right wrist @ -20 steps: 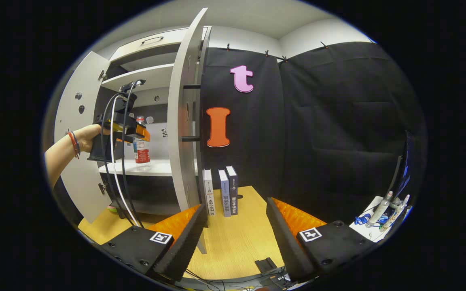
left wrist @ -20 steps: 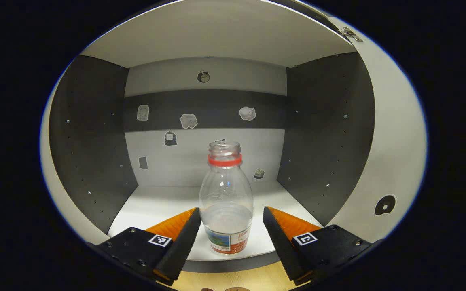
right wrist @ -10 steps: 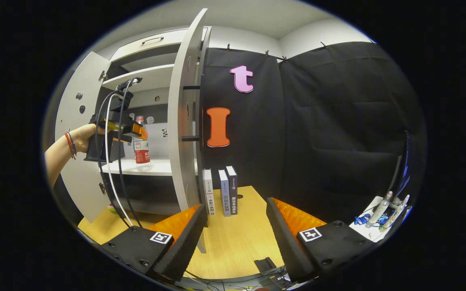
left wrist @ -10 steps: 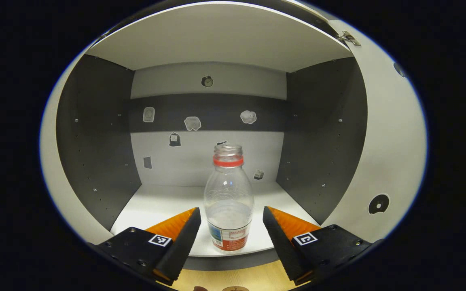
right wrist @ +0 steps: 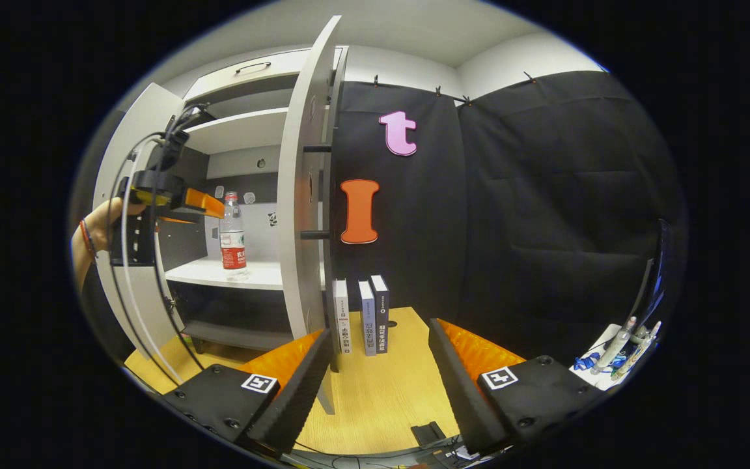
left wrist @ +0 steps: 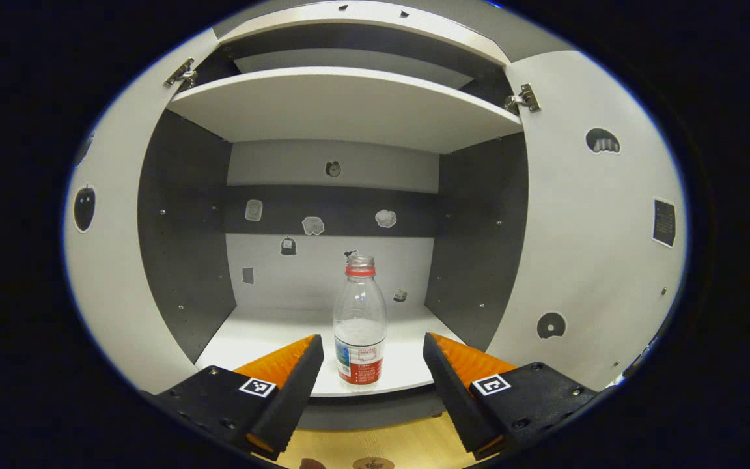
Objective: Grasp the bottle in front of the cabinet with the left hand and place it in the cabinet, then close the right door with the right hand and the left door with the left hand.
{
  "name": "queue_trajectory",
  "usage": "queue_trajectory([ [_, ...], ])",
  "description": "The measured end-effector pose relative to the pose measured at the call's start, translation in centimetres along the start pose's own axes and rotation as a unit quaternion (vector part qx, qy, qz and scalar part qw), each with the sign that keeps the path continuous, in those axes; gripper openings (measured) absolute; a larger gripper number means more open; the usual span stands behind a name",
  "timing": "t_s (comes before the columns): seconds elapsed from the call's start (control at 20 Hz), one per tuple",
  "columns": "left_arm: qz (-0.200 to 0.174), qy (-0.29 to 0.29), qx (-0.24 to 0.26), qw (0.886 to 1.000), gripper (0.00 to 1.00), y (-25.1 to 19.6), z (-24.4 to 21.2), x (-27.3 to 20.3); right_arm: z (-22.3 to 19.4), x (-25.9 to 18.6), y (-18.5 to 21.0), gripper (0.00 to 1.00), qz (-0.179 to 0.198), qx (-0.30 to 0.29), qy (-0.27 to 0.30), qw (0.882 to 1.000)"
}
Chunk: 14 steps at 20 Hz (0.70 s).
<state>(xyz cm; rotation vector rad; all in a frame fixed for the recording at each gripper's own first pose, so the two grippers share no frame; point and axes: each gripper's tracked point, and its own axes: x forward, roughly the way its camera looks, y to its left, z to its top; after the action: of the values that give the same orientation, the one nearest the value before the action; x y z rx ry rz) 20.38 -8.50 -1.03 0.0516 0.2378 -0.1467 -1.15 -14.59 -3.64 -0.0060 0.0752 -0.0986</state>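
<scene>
My left gripper [left wrist: 367, 384] has its two fingers spread wide, and nothing is between them. It hangs in front of the cabinet, apart from the bottle. In the right gripper view I see this same gripper [right wrist: 209, 203] from the side, with my hand [right wrist: 98, 218] behind it and two cables [right wrist: 129, 260], one white and one black, falling down from it.

The plastic bottle [left wrist: 360, 322] stands upright near the front edge of the lower shelf [left wrist: 271, 335], a little beyond my fingertips. It is clear, it has a red ring at the neck and a label around the lower part, and no cap is on it. Small stickers [left wrist: 313, 225] are on the back wall behind it.

The left door [left wrist: 105, 273] and the right door [left wrist: 599, 228] are both wide open.

My right gripper [right wrist: 381, 381] is also spread wide and holds nothing. It hovers over the wooden table [right wrist: 385, 384], near the edge of the right door [right wrist: 303, 195]. Three books [right wrist: 363, 316] stand upright on the table against the black cloth.
</scene>
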Motion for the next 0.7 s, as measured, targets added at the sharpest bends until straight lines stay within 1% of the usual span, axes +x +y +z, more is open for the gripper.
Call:
queue_trajectory([
  [0.2, 0.002, -0.030, -0.007, 1.000, 0.94, 0.9, 1.1, -6.2, 0.9, 1.9, 0.2, 0.98, 0.012, -0.007, -0.004, 1.000],
  [0.4, 0.020, -0.047, -0.019, 0.999, 0.94, 3.1, 1.2, -11.7, 1.4, 4.7, 0.5, 0.98, 0.030, -0.018, -0.005, 0.999],
  [0.5, 0.021, -0.050, -0.027, 0.998, 0.93, 3.4, 0.9, -14.1, 1.5, 5.7, 0.7, 0.98, 0.037, -0.024, -0.006, 0.999],
  [0.6, 0.026, -0.057, -0.029, 0.998, 0.95, 3.9, 1.0, -16.3, 1.7, 6.3, 1.4, 0.98, 0.050, -0.029, -0.005, 0.998],
  [0.65, 0.030, -0.062, -0.028, 0.997, 0.95, 4.1, 1.3, -17.1, 1.7, 6.6, 1.7, 0.98, 0.056, -0.030, -0.005, 0.998],
  [0.7, 0.036, -0.067, -0.026, 0.997, 0.95, 4.4, 1.5, -18.1, 1.8, 6.9, 1.7, 1.00, 0.054, -0.032, -0.006, 0.998],
])
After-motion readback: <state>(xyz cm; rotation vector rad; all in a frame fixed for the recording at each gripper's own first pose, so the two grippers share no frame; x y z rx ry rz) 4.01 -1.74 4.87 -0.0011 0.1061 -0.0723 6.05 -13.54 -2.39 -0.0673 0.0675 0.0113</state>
